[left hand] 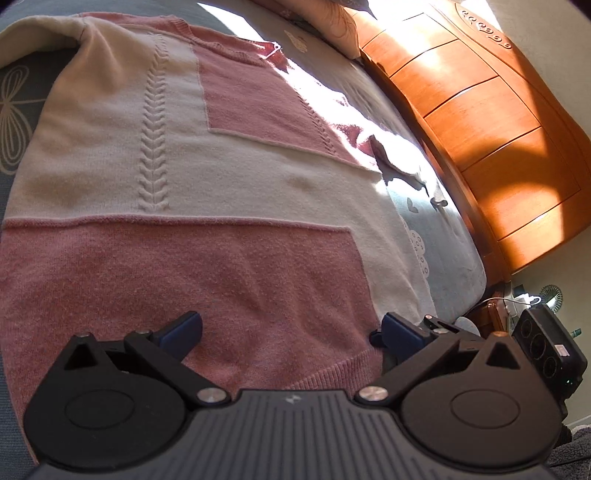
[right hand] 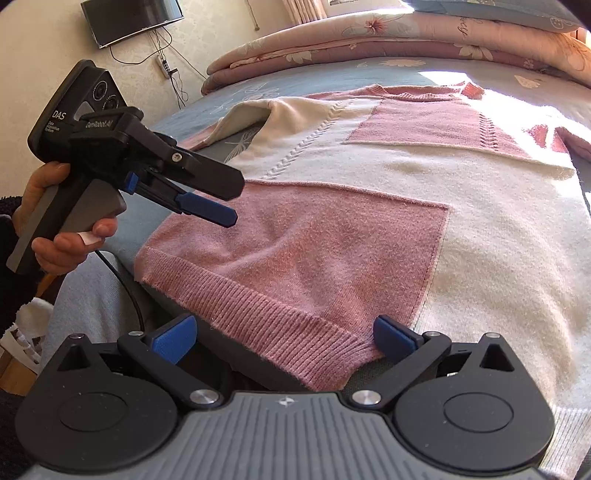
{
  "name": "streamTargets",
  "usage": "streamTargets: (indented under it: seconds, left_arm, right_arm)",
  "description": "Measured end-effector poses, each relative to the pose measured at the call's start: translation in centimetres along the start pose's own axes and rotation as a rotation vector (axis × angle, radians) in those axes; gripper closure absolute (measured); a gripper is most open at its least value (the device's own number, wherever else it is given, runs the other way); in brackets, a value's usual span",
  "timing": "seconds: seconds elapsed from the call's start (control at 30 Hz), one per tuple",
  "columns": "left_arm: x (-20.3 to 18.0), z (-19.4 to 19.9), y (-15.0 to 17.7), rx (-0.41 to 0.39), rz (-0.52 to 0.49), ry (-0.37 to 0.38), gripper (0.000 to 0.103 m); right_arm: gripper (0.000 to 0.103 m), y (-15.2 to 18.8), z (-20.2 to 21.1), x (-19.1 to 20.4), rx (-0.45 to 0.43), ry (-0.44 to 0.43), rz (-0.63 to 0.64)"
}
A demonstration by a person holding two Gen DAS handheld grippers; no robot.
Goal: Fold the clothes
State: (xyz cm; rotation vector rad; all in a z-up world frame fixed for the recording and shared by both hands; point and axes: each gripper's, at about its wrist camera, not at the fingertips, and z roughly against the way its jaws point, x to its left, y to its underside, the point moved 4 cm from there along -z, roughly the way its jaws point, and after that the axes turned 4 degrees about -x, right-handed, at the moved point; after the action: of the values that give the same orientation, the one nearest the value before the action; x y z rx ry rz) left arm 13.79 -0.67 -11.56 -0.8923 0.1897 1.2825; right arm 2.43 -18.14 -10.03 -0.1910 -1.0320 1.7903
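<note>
A pink and cream knitted sweater [left hand: 221,177] lies spread flat, front up, on a blue-grey bed sheet [left hand: 439,240]. My left gripper [left hand: 290,328] hovers open over the lower pink panel, blue pads wide apart and nothing between them. In the right wrist view the sweater [right hand: 369,206] fills the bed, and the left gripper [right hand: 231,203], held by a hand [right hand: 55,243], hangs over its left edge. My right gripper [right hand: 286,336] is open at the bed's near edge. The pink ribbed hem [right hand: 280,325] lies between its fingers, ungripped.
An orange wooden headboard [left hand: 480,110] borders the bed on one side. Folded floral quilts [right hand: 369,37] are stacked at the bed's far end. A wall screen [right hand: 129,18] with hanging cables is at top left. A small fan [left hand: 550,295] is beyond the bed's corner.
</note>
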Motion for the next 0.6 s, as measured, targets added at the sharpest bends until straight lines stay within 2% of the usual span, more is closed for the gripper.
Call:
streamTargets:
  seconds: [0.03, 0.13, 0.2, 0.27, 0.37, 0.5, 0.6]
  left_arm:
    - [0.6, 0.4, -0.2, -0.02, 0.027, 0.015, 0.001]
    - [2.4, 2.0, -1.0, -0.084, 0.134, -0.043, 0.001]
    - [2.5, 2.9, -1.2, -0.111, 0.168, -0.035, 0.001]
    - [1.3, 3.3, -0.9, -0.106, 0.143, 0.013, 0.001]
    - [-0.5, 2.7, 0.0, -0.083, 0.104, 0.052, 0.001]
    - [-1.7, 0.7, 1.0, -0.044, 0.117, 0.11, 0.001]
    - [-0.9, -0.3, 1.4, -0.043, 0.14, 0.071, 0.001]
  right_arm:
    - [0.0, 0.0, 0.0, 0.0, -0.003, -0.001, 0.002]
    - [0.0, 0.2, 0.0, 0.0, -0.014, -0.003, 0.007]
    - [0.0, 0.2, 0.1, 0.0, -0.018, -0.001, 0.013]
    - [0.0, 0.1, 0.2, 0.2, -0.025, 0.005, 0.017]
    - [0.0, -0.4, 0.3, 0.9, -0.054, -0.035, 0.017]
    - [0.0, -1.0, -0.9, 2.3, -0.044, -0.078, 0.06]
    - [0.0, -0.5, -0.9, 2.0, -0.041, -0.077, 0.057]
